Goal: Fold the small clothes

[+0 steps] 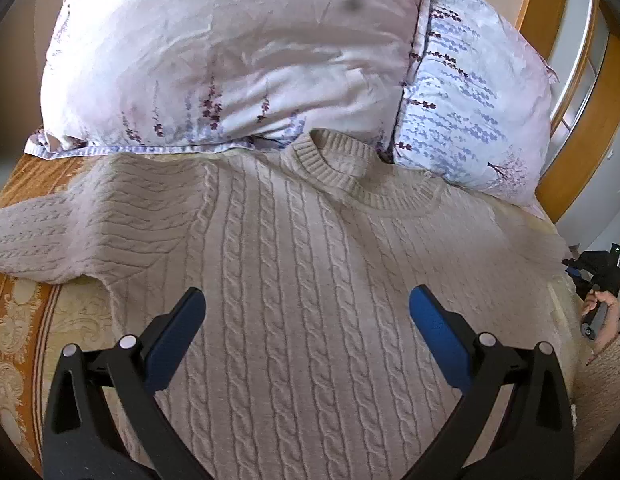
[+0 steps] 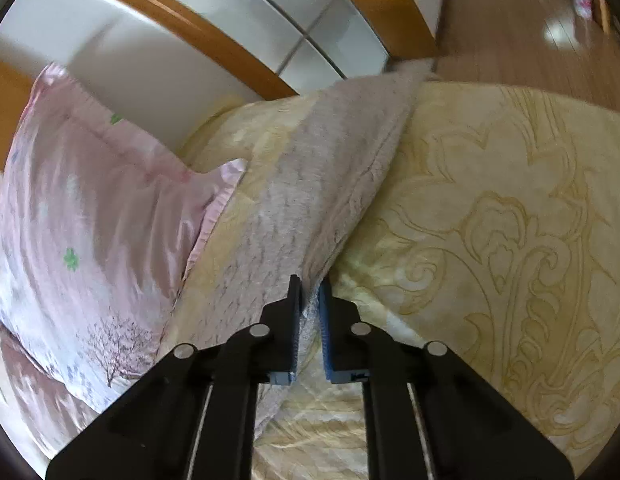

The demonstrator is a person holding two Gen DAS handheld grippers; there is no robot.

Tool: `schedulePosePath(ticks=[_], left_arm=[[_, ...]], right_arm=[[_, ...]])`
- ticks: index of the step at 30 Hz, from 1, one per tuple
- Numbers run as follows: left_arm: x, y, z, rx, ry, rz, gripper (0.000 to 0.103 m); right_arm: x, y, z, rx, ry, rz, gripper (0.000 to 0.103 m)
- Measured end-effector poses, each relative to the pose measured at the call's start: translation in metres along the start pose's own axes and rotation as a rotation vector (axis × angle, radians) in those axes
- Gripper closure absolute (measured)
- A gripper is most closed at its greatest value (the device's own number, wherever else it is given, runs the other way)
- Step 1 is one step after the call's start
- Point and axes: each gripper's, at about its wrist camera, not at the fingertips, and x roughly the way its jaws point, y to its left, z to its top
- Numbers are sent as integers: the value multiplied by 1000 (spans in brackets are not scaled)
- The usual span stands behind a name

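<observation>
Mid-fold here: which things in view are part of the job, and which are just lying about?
Job:
sweater
sleeve, pinched by the right gripper
left gripper, open above the sweater

Lying about:
pillows
bedspread
headboard

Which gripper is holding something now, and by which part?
The right gripper is shut on the sweater, pinching its sleeve. The left gripper is open above the sweater's body and holds nothing.

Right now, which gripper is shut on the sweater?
The right gripper: its fingers pinch a sweater sleeve. The left gripper hovers open above the sweater.
</observation>
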Motion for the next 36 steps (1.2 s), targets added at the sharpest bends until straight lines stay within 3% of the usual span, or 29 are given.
schedulePosePath(ticks=[6, 11, 14, 18, 21, 24, 26, 28, 29, 30, 34, 36], left_arm=[[-3, 0, 2, -3, -39, -23, 2], [-6, -5, 6, 25, -56, -29, 2], [-6, -5, 7, 23, -62, -33, 2], [-7, 0, 7, -21, -70, -69, 2], [-5, 5, 7, -58, -74, -95, 2], [-2, 5, 6, -60, -60, -112, 2], [0, 6, 6, -58, -50, -128, 2], [3, 7, 7, -68, -30, -159, 2], [4, 8, 7, -75, -21, -171, 2], [6, 10, 7, -87, -12, -185, 2], [8, 19, 7, -134, 6, -224, 2], [8, 24, 7, -156, 10, -237, 2]], right_arm=[[-35, 50, -10, -191, -87, 113, 95], [-62, 108, -49, -363, -67, 281, 95], [-70, 143, -93, -471, 3, 387, 95], [-63, 173, -151, -600, 136, 458, 95], [-45, 181, -192, -670, 247, 444, 95], [-30, 177, -225, -728, 323, 376, 95], [-26, 171, -228, -716, 359, 352, 92], [-26, 162, -219, -628, 400, 370, 76], [-26, 156, -213, -582, 412, 379, 56], [-26, 152, -206, -531, 414, 383, 47], [-20, 130, -179, -352, 389, 335, 48], [-19, 124, -168, -305, 343, 283, 58]])
